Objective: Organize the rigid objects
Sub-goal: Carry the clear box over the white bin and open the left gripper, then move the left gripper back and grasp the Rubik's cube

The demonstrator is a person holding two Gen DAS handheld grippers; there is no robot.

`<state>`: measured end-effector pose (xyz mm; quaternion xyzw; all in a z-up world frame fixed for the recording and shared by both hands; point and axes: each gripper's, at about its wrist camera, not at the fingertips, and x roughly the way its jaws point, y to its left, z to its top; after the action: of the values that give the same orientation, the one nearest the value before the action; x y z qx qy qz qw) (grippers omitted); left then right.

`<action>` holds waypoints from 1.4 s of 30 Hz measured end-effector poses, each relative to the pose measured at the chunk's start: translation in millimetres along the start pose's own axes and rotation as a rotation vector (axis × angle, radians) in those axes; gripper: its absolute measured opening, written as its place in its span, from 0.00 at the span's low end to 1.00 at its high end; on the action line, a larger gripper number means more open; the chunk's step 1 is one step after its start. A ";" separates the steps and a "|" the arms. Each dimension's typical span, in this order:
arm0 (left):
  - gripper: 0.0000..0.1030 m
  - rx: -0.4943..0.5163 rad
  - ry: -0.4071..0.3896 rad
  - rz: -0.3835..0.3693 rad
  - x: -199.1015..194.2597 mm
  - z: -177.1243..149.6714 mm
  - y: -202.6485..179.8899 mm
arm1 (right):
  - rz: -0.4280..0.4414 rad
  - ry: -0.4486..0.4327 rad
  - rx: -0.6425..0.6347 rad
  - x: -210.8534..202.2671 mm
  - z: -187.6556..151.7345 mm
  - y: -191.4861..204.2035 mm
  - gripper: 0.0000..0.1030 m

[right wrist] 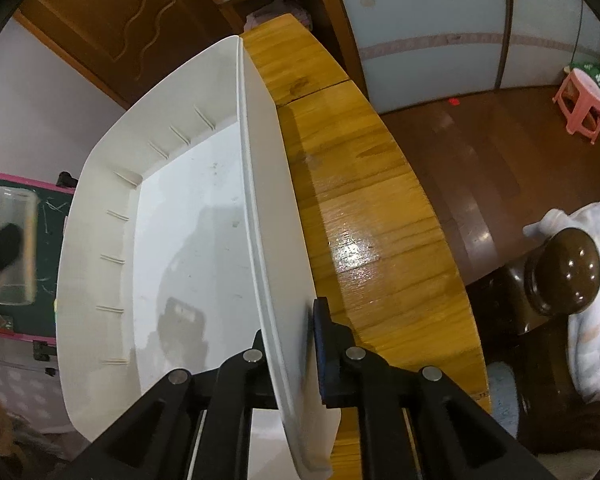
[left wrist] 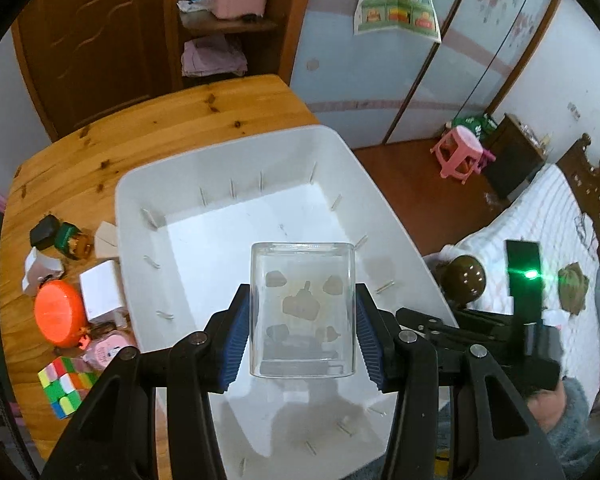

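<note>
The left tongs [left wrist: 302, 334] pinch a clear jar [left wrist: 303, 308] by its flat sides above the white bin [left wrist: 148, 200], seemingly to lower it in; its long axis runs along the fingers, mouth away. The right tongs [right wrist: 288, 354] clamp the bin's wall near the desk's [right wrist: 380, 220] right edge, likely steadying it.

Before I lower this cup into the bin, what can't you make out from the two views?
- Left wrist view: the bin floor beneath the cup; cup and left gripper cover it.
- Left wrist view: whether the cup touches the floor.
- Left wrist view: items between the orange disc and cube, overlapped.
- Right wrist view: right gripper inner finger, behind the bin wall.
- Right wrist view: cup blurred at the left edge.
</note>
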<state>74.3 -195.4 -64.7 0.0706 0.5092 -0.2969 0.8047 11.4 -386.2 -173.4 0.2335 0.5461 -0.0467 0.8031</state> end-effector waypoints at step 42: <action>0.82 -0.123 0.254 0.140 77.0 -21.7 29.6 | -0.064 -0.002 -0.045 0.5 -1.8 5.9 0.10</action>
<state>97.2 -193.6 -146.9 0.0934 0.6178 -0.1968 0.7556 12.0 -380.1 -172.5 0.1976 0.5534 -0.0604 0.8069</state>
